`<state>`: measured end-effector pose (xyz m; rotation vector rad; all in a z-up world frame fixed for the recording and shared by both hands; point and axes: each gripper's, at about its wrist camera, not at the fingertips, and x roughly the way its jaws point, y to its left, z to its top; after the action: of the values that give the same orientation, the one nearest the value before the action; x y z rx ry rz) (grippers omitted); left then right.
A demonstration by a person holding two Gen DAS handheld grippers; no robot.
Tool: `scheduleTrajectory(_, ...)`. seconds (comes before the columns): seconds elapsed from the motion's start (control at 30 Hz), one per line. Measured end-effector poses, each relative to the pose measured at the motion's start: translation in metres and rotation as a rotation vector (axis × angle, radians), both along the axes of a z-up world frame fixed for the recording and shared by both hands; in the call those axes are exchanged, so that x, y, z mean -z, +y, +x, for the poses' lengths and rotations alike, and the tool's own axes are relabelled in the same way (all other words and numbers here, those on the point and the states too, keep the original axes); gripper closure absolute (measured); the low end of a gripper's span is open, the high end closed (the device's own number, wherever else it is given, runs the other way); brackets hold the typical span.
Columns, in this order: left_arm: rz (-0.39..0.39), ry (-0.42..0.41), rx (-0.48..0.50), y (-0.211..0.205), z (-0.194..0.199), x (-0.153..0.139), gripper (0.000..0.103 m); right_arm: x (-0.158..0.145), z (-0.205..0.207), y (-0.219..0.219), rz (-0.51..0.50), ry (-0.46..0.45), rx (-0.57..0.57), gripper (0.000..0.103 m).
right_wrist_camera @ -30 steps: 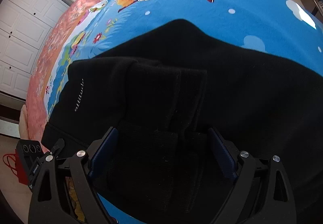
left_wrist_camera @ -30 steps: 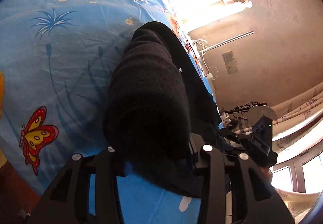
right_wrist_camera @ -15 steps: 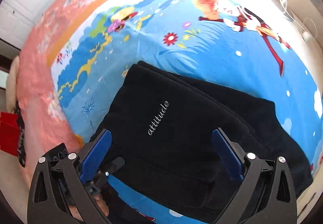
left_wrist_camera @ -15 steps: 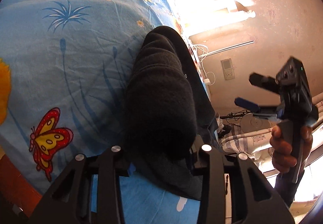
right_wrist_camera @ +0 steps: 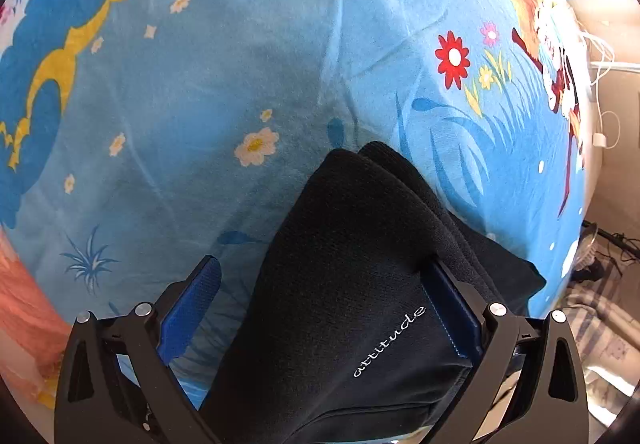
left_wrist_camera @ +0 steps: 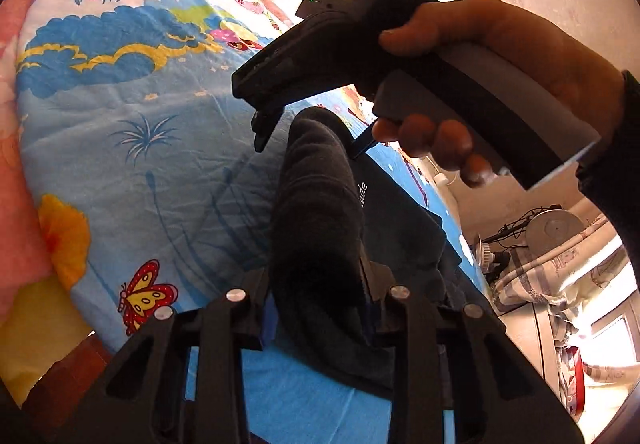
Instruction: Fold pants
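Note:
Black pants (left_wrist_camera: 320, 228) lie folded on a blue cartoon bedsheet (left_wrist_camera: 132, 148); white "attitude" lettering shows on them in the right wrist view (right_wrist_camera: 360, 284). My left gripper (left_wrist_camera: 316, 288) is shut on a thick fold of the pants at their near end. My right gripper (right_wrist_camera: 320, 304) is open, its blue pads either side of the pants' folded edge; the right pad touches the cloth, the left one (right_wrist_camera: 192, 304) stands clear. In the left wrist view the right gripper (left_wrist_camera: 304, 108), held in a hand, hovers over the far part of the pants.
The sheet (right_wrist_camera: 240, 64) spreads wide beyond the pants. A pink blanket (left_wrist_camera: 24, 204) borders it on the left. Past the bed's right edge are a wall with cables (right_wrist_camera: 604, 92), a fan and cluttered bedding (left_wrist_camera: 552, 244).
The right gripper has let go of the pants' top layer, lifted, swung across over the pants and come down open around their folded edge. The left gripper stays shut on its fold.

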<state>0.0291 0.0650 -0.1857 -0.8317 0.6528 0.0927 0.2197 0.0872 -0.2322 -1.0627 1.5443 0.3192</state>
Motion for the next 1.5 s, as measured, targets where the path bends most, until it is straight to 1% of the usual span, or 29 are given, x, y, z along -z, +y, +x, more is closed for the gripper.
scheduleTrajectory(0.03, 0.005, 0.000, 0.001, 0.000, 0.000, -0.003, 0.072, -0.001, -0.002, 0.001, -0.007, -0.009, -0.020, 0.006)
scheduleTrajectory(0.07, 0.014, -0.001, 0.003, -0.002, -0.002, -0.005, 0.072, -0.001, -0.002, 0.002, -0.013, -0.013, -0.028, 0.009)
scheduleTrajectory(0.13, 0.033, -0.008, 0.008, -0.006, 0.002, -0.012, 0.073, -0.006, -0.001, 0.000, -0.017, -0.012, -0.028, 0.023)
scheduleTrajectory(0.17, 0.040, -0.013, 0.010, -0.008, -0.001, -0.016, 0.073, -0.012, 0.003, 0.000, -0.007, -0.016, -0.027, 0.037)
scheduleTrajectory(0.2, 0.042, -0.020, 0.012, -0.009, -0.003, -0.019, 0.073, -0.019, 0.006, -0.004, 0.026, 0.001, -0.023, 0.045)
scheduleTrajectory(0.23, 0.045, -0.027, 0.015, -0.007, -0.004, -0.021, 0.074, -0.028, 0.010, -0.009, 0.053, 0.022, -0.023, 0.051)
scheduleTrajectory(0.27, 0.045, -0.035, 0.018, -0.007, -0.003, -0.026, 0.074, -0.038, 0.015, -0.017, 0.093, 0.042, -0.011, 0.060)
scheduleTrajectory(0.3, 0.049, -0.043, 0.024, -0.008, -0.002, -0.032, 0.074, -0.048, 0.024, -0.019, 0.142, 0.055, 0.012, 0.065)
scheduleTrajectory(0.33, 0.062, -0.057, 0.032, -0.011, -0.004, -0.041, 0.075, -0.065, 0.032, -0.026, 0.199, 0.067, 0.031, 0.066)
scheduleTrajectory(0.4, 0.094, -0.093, 0.048, -0.018, -0.003, -0.060, 0.075, -0.109, 0.047, -0.052, 0.336, 0.076, 0.092, 0.069)
scheduleTrajectory(0.47, 0.146, -0.140, 0.073, -0.030, 0.003, -0.090, 0.075, -0.156, 0.060, -0.080, 0.481, 0.072, 0.143, 0.069)
scheduleTrajectory(0.5, 0.183, -0.169, 0.091, -0.039, 0.006, -0.107, 0.075, -0.179, 0.065, -0.100, 0.559, 0.068, 0.171, 0.069)
scheduleTrajectory(0.57, 0.289, -0.237, 0.135, -0.065, 0.013, -0.144, 0.075, -0.227, 0.076, -0.146, 0.719, 0.049, 0.233, 0.069)
scheduleTrajectory(0.63, 0.404, -0.302, 0.181, -0.102, 0.020, -0.177, 0.075, -0.265, 0.084, -0.201, 0.855, 0.009, 0.287, 0.069)
scheduleTrajectory(0.67, 0.469, -0.329, 0.209, -0.124, 0.024, -0.192, 0.075, -0.278, 0.087, -0.235, 0.914, -0.010, 0.318, 0.069)
scheduleTrajectory(0.73, 0.574, -0.375, 0.269, -0.171, 0.030, -0.214, 0.075, -0.291, 0.092, -0.297, 1.007, -0.044, 0.381, 0.069)
scheduleTrajectory(0.77, 0.639, -0.395, 0.307, -0.199, 0.033, -0.220, 0.074, -0.292, 0.093, -0.328, 1.037, -0.060, 0.409, 0.069)
scheduleTrajectory(0.83, 0.729, -0.419, 0.375, -0.252, 0.037, -0.224, 0.074, -0.282, 0.091, -0.386, 1.086, -0.080, 0.462, 0.070)
scheduleTrajectory(0.9, 0.855, -0.431, 0.454, -0.311, 0.037, -0.217, 0.074, -0.268, 0.089, -0.444, 1.141, -0.082, 0.527, 0.070)
scheduleTrajectory(0.97, 0.976, -0.437, 0.527, -0.367, 0.034, -0.196, 0.074, -0.244, 0.088, -0.495, 1.183, -0.072, 0.593, 0.070)
scheduleTrajectory(1.0, 1.020, -0.433, 0.566, -0.391, 0.033, -0.184, 0.074, -0.229, 0.088, -0.517, 1.189, -0.070, 0.626, 0.070)
scheduleTrajectory(1.13, 1.171, -0.402, 0.691, -0.465, 0.037, -0.128, 0.074, -0.169, 0.094, -0.581, 1.155, -0.045, 0.724, 0.070)
scheduleTrajectory(1.23, 1.314, -0.385, 0.790, -0.506, 0.037, -0.077, 0.074, -0.128, 0.100, -0.617, 1.127, -0.028, 0.806, 0.070)
scheduleTrajectory(1.33, 1.411, -0.340, 0.890, -0.538, 0.041, -0.030, 0.073, -0.085, 0.102, -0.636, 1.037, -0.026, 0.871, 0.070)
scheduleTrajectory(1.37, 1.416, -0.318, 0.922, -0.544, 0.042, -0.016, 0.073, -0.077, 0.101, -0.640, 1.058, -0.025, 0.881, 0.070)
scheduleTrajectory(1.4, 1.436, -0.320, 0.929, -0.547, 0.040, -0.006, 0.073, -0.075, 0.100, -0.644, 1.091, -0.024, 0.885, 0.070)
scheduleTrajectory(1.43, 1.480, -0.345, 0.911, -0.550, 0.036, 0.001, 0.073, -0.075, 0.099, -0.645, 1.104, -0.024, 0.885, 0.070)
scheduleTrajectory(1.47, 1.495, -0.356, 0.907, -0.550, 0.034, 0.003, 0.073, -0.077, 0.098, -0.643, 1.102, -0.028, 0.877, 0.070)
scheduleTrajectory(1.5, 1.486, -0.356, 0.910, -0.550, 0.035, 0.002, 0.073, -0.082, 0.097, -0.641, 1.086, -0.041, 0.861, 0.070)
